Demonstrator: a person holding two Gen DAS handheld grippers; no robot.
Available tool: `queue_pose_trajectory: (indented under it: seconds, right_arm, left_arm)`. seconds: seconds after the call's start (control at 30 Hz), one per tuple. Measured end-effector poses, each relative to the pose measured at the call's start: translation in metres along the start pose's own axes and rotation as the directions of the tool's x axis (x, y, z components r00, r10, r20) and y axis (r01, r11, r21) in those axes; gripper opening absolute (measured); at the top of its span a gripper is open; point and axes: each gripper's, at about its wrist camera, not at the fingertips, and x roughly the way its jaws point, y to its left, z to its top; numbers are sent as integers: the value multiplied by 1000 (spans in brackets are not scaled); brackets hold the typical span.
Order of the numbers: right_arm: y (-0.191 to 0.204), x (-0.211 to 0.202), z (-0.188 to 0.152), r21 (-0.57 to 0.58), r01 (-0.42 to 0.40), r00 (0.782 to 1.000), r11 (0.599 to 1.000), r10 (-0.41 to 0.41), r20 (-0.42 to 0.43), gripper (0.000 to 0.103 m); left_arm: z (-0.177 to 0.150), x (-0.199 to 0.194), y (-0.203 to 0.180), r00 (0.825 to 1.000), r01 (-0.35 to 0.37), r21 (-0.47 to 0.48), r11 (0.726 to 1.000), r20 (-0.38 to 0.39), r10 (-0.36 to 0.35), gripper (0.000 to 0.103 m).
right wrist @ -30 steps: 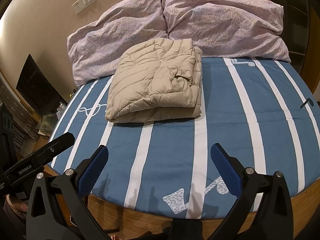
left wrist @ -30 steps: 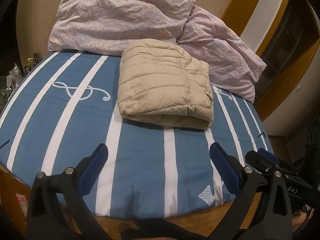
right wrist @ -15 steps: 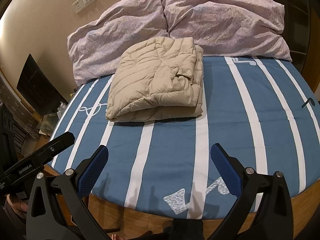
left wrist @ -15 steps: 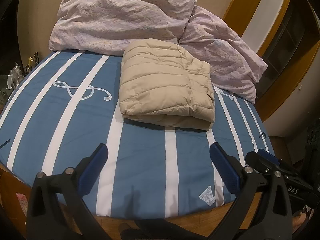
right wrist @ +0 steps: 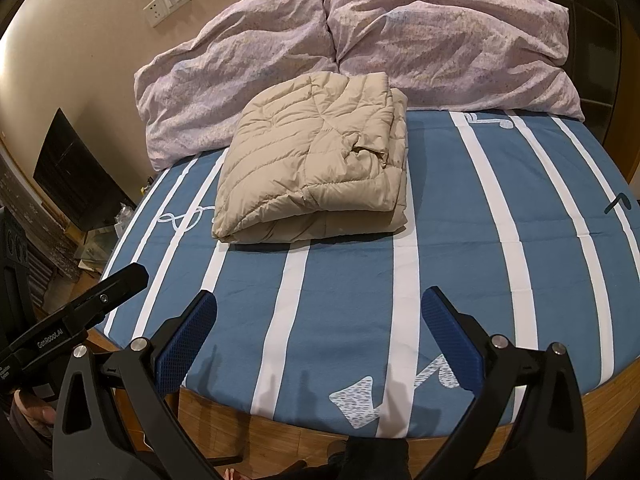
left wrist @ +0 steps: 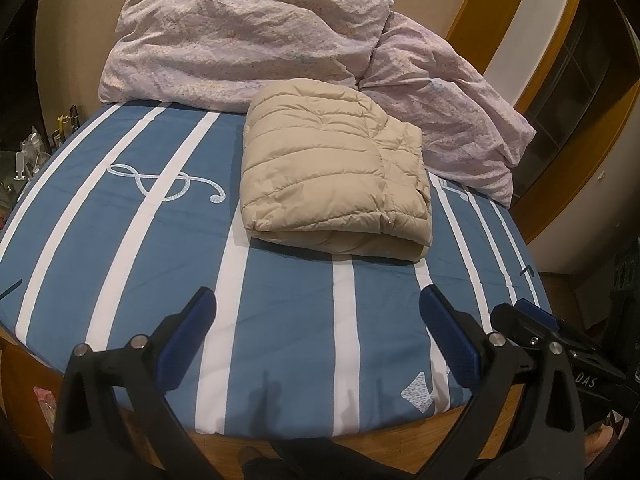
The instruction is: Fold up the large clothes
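Note:
A beige quilted jacket (left wrist: 332, 184) lies folded into a thick rectangle on the blue, white-striped bed sheet (left wrist: 288, 304), close to the pillows. In the right wrist view the same folded jacket (right wrist: 316, 172) sits left of centre, with a small crumpled corner on top. My left gripper (left wrist: 316, 316) hovers open over the bed's near edge, well short of the jacket, nothing between its blue pads (left wrist: 192, 332). My right gripper (right wrist: 318, 316) is open too, equally far back and empty. Each view catches the other gripper at its side edge.
Two crumpled lilac pillows (right wrist: 360, 44) lean against the wall behind the jacket. The wooden bed frame (right wrist: 280, 436) runs along the near edge. A dark cabinet and clutter (right wrist: 76, 184) stand left of the bed. A wall socket plate (right wrist: 168, 2) is above.
Both views have tilted down very slightly, so the jacket and pillows sit a touch higher up. The jacket itself has not moved, and both grippers stay open.

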Motion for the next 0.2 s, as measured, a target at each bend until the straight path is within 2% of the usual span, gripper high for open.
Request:
queue_pose_trajectory:
  seconds: [0.2]
  right_arm:
    - [-3,0,2,-1,-3,1000,1000,3,-2,102]
  left_arm:
    - [-2,-1,0,1000,0,-3,1000,-1,0,100]
